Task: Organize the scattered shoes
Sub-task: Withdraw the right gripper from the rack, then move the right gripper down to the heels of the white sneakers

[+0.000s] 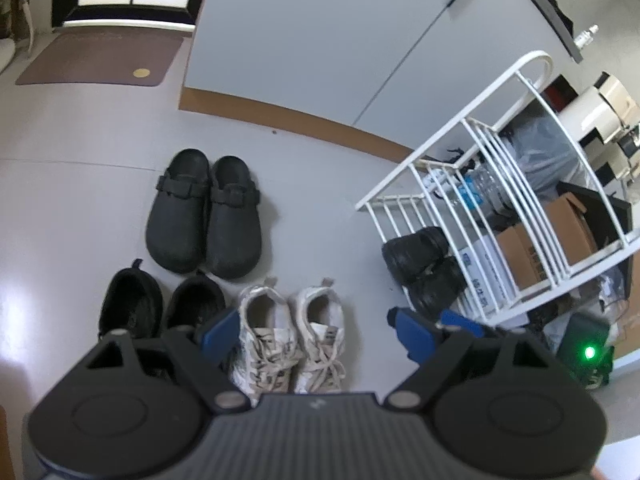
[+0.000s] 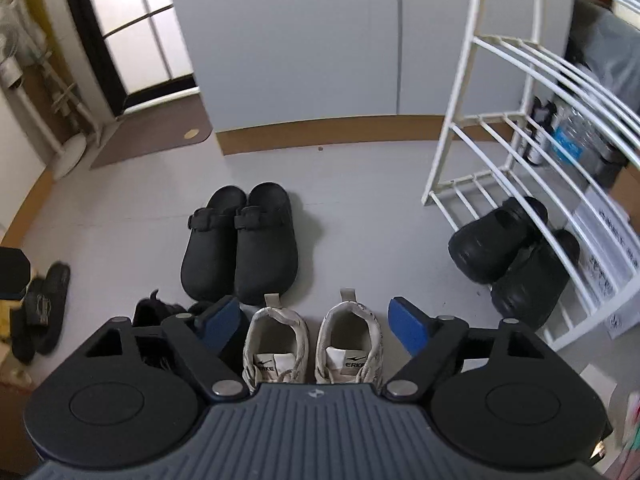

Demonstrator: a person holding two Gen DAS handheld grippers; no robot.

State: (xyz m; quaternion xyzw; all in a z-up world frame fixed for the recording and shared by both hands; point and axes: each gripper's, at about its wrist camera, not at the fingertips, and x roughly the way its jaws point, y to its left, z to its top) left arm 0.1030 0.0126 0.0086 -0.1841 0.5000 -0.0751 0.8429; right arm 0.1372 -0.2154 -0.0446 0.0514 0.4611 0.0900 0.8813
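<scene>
A pair of white lace-up sneakers (image 1: 292,340) stands side by side on the grey floor, heels pointing away from me. My left gripper (image 1: 316,332) hangs above them, open, with nothing touching its blue pads (image 1: 218,336). My right gripper (image 2: 316,324) is also open over the same sneakers (image 2: 312,340), its pads (image 2: 408,328) clear of them. Beyond the sneakers sits a pair of black strapped clogs (image 1: 204,212) (image 2: 240,240). A pair of black shoes (image 1: 160,308) stands left of the sneakers, partly hidden by a finger. Another black pair (image 2: 512,256) lies at the foot of the rack.
A white wire rack (image 2: 500,120) (image 1: 480,184) stands at the right with boxes and water bottles behind it. Dark sandals (image 2: 40,308) lie at the far left. A brown mat (image 1: 100,60) lies before a door. A dark device with a green light (image 1: 588,352) sits lower right.
</scene>
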